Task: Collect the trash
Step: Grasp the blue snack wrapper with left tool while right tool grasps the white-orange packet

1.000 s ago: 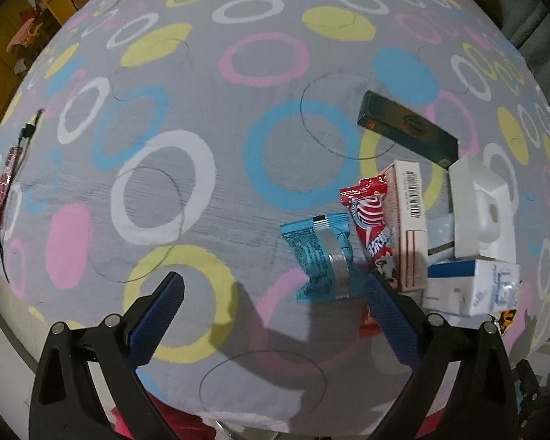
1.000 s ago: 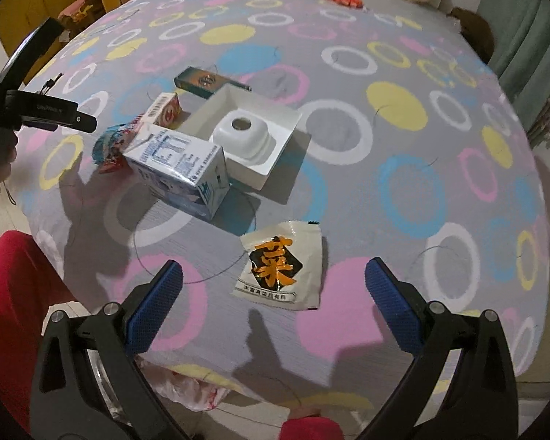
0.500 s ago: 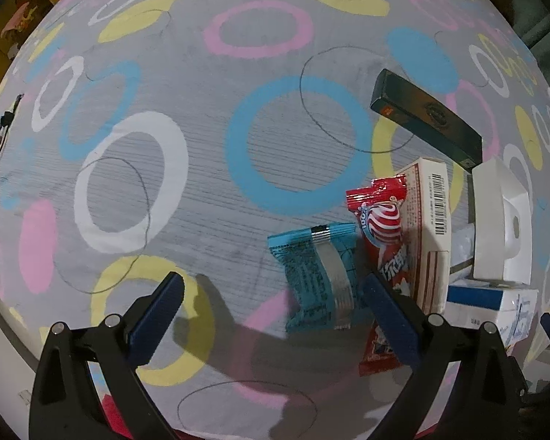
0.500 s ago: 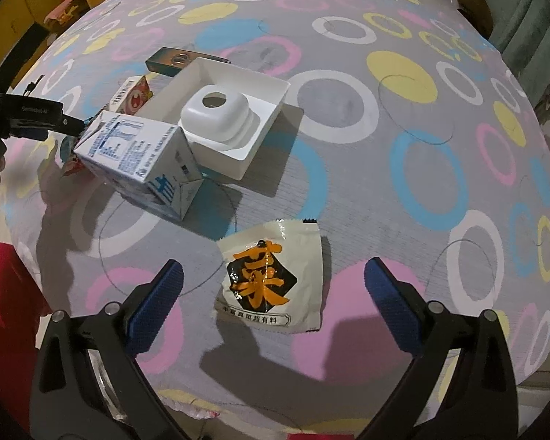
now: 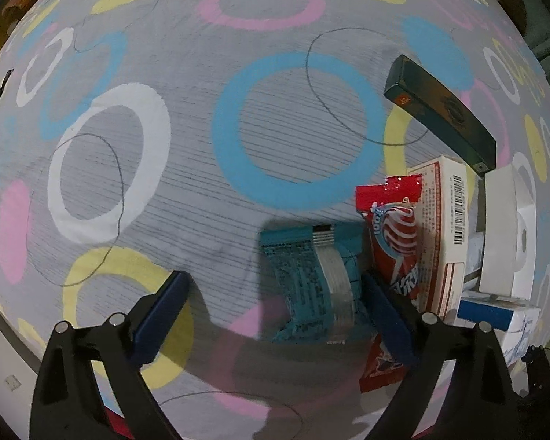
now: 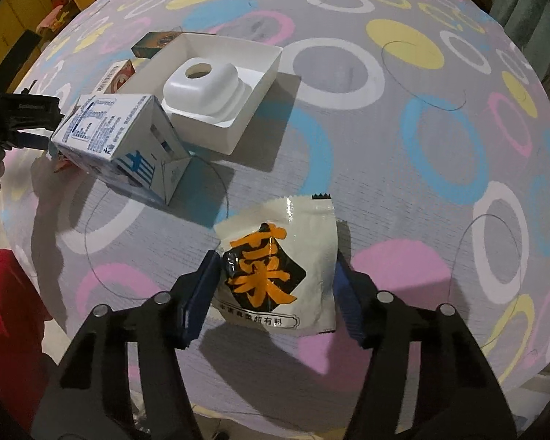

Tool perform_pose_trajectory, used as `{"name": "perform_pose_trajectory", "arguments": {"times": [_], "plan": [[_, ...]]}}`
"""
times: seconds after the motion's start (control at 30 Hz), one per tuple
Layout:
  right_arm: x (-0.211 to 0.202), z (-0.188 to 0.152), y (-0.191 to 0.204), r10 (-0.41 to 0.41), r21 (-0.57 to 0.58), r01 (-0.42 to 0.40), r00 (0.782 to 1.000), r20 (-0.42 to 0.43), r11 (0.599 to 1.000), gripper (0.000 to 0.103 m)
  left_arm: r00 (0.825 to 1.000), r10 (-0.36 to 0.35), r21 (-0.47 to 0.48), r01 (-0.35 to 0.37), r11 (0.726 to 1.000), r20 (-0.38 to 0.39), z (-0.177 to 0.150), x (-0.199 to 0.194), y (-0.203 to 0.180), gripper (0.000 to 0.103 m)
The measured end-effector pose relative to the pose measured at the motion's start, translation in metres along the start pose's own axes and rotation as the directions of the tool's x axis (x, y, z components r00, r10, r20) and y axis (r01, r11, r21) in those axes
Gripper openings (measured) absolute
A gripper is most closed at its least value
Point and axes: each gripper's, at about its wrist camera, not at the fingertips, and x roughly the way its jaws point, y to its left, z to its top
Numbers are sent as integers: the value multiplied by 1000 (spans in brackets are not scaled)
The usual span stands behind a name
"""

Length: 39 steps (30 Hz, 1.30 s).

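In the left wrist view a teal snack wrapper [image 5: 313, 286] lies on the circle-patterned cloth [image 5: 201, 139], just inside the right finger of my open left gripper [image 5: 275, 315]. A red candy wrapper [image 5: 394, 242] lies beside it under that finger. In the right wrist view a white sachet with orange characters [image 6: 278, 267] lies between the fingers of my right gripper [image 6: 275, 297]. The jaws have narrowed onto its two side edges. The left gripper also shows in the right wrist view [image 6: 18, 117] at the far left.
A white and red carton [image 5: 443, 234], a dark green box [image 5: 440, 110], a white tray with a moulded insert [image 6: 216, 84] and a blue-and-white milk carton [image 6: 117, 143] crowd together. The cloth's front edge runs below both grippers.
Both grippers moved forward and down. The right jaws narrowed from wide open onto the white sachet. The left gripper came closer to the teal wrapper and stayed open.
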Motion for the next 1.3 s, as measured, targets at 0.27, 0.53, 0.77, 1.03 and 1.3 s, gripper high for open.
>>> {"name": "perform_pose_trajectory", "arguments": {"times": [0.27, 0.53, 0.77, 1.03, 1.3], "plan": [[-3, -3, 1, 8, 9, -8, 1000, 9, 1000, 39, 1000, 17, -6, -17, 1000, 18, 3, 0, -1, 69], [-12, -1, 8, -13, 14, 12, 999, 32, 1000, 29, 1000, -2, 22, 1, 1000, 31, 1, -14, 6, 41], [-33, 2, 8, -40, 47, 37, 997, 71, 998, 28, 999, -7, 44, 4, 999, 50, -10, -31, 10, 35], [-66, 1, 16, -62, 49, 56, 990, 124, 997, 28, 990, -3, 113, -13, 994, 142, -42, -74, -4, 34], [-124, -7, 41, -64, 40, 57, 976, 207, 998, 28, 969, -29, 233, -30, 972, 246, -72, -131, -20, 34]]}}
